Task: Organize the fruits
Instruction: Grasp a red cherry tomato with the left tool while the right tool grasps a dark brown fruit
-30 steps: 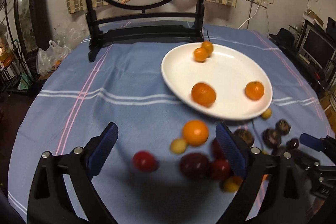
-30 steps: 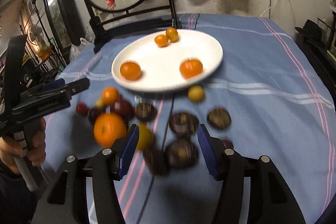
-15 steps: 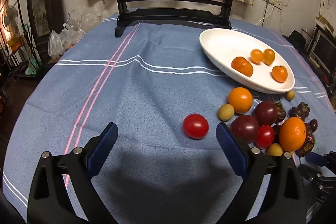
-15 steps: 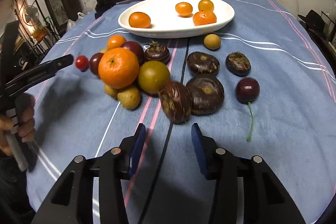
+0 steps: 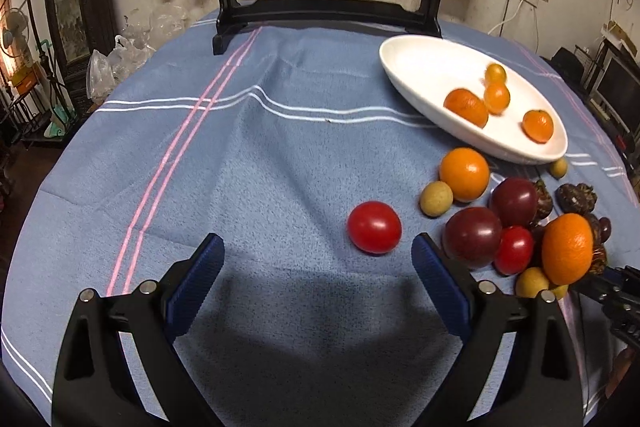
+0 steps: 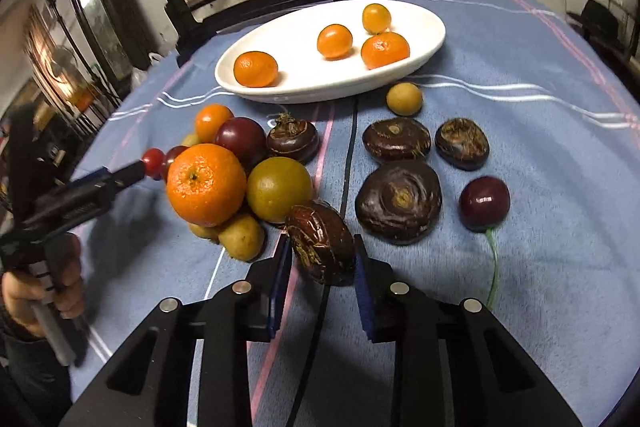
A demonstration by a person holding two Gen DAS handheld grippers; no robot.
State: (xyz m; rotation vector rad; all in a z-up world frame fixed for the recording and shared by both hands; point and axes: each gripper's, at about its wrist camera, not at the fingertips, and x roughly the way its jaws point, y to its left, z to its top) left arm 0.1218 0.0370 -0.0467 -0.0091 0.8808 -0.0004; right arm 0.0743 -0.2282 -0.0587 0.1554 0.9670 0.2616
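A white oval plate (image 5: 404,67) (image 6: 248,89) holds several small oranges. In front of it on the blue cloth lie oranges, plums, red tomatoes, yellow-green fruits and dark water chestnuts. My right gripper (image 6: 320,259) is closing, its blue pads touching both sides of one dark water chestnut (image 6: 320,247) nearest the camera. My left gripper (image 5: 316,247) is open and low over the cloth. A red tomato (image 5: 374,227) lies just ahead of its right finger, with nothing between the pads. In the right wrist view the left gripper (image 6: 134,169) reaches in beside that tomato (image 6: 153,157).
A big orange (image 6: 206,183) and a green-yellow fruit (image 6: 279,189) crowd the held chestnut's left side. A large chestnut (image 6: 398,201) and a stemmed cherry (image 6: 484,203) lie to its right. A dark wooden screen stand (image 5: 328,11) stands at the table's far edge.
The right gripper's jaws have narrowed from wide apart to touching the chestnut as it came down. The left gripper sank and swung left, bringing the red tomato just ahead of it.
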